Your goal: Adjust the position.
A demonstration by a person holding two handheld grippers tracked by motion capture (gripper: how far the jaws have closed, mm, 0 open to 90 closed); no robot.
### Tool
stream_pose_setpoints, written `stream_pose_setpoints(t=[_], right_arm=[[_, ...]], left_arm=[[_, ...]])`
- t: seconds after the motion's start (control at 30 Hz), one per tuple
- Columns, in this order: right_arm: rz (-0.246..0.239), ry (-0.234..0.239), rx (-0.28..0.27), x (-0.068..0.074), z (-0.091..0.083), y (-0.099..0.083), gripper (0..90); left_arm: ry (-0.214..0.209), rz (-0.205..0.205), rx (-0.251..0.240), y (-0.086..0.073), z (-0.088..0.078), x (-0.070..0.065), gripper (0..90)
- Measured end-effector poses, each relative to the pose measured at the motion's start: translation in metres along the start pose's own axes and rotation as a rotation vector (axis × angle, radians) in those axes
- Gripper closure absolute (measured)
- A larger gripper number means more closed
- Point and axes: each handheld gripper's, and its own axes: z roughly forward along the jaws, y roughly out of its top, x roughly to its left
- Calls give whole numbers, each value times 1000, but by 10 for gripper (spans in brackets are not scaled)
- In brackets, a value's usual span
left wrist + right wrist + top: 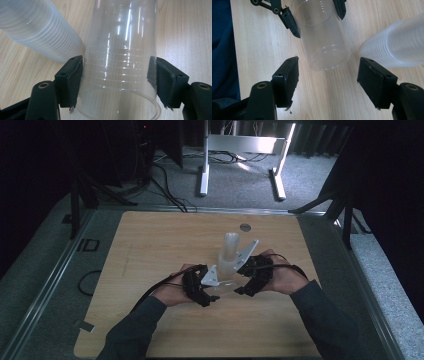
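A single clear plastic cup [120, 62] is clamped near its rim between the pads [73, 77] of my left gripper [117, 80], which is shut on it. The cup is held tilted, low over the wooden table [150, 250]. Just behind it stands an upright stack of clear cups [231, 251], also seen in the left gripper view [37, 27] and the right gripper view [397, 47]. My right gripper [328, 75] is open; the single cup's [322, 37] closed base reaches just between its tips, untouched. In the high view the left gripper [202, 287] and right gripper [250, 275] face each other.
A small metal disc [245, 227] sits in the tabletop at the back. A white desk frame [240, 150] and cables lie on the floor beyond the table. A dark blue sleeve [222, 50] borders the right gripper view's left side.
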Motion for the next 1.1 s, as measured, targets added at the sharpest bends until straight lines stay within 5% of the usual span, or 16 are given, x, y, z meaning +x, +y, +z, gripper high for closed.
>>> stream_pose_setpoints(t=[0.63, 1.1], right_arm=[[-9, 33, 53, 4, 19, 2, 285], [-14, 56, 97, 5, 32, 4, 280]], left_arm=[[15, 57, 52, 7, 5, -8, 300], [29, 82, 43, 14, 5, -15, 300]])
